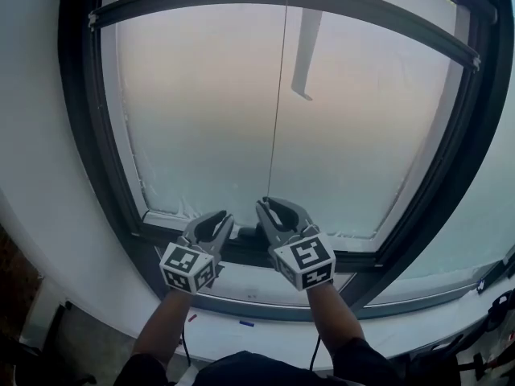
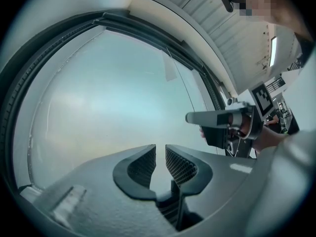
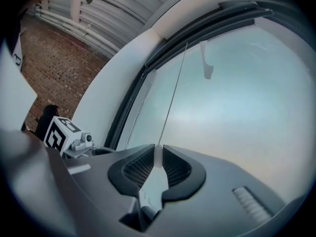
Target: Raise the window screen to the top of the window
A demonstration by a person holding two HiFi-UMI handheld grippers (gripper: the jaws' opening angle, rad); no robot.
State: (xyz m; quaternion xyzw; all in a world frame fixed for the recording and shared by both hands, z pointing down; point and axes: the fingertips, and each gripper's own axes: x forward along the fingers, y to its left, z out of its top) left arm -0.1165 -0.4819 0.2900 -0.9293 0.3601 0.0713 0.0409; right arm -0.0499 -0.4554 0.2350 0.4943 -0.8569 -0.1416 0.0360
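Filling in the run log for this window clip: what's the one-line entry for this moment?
right gripper: shut on pull cord | left gripper: open, empty | both: low at window frame

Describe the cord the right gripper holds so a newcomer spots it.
Find the big frosted window in its dark frame. A hair-thin cord runs down its middle into the jaws of the right gripper. The white strip beside it is broader and ends high up.
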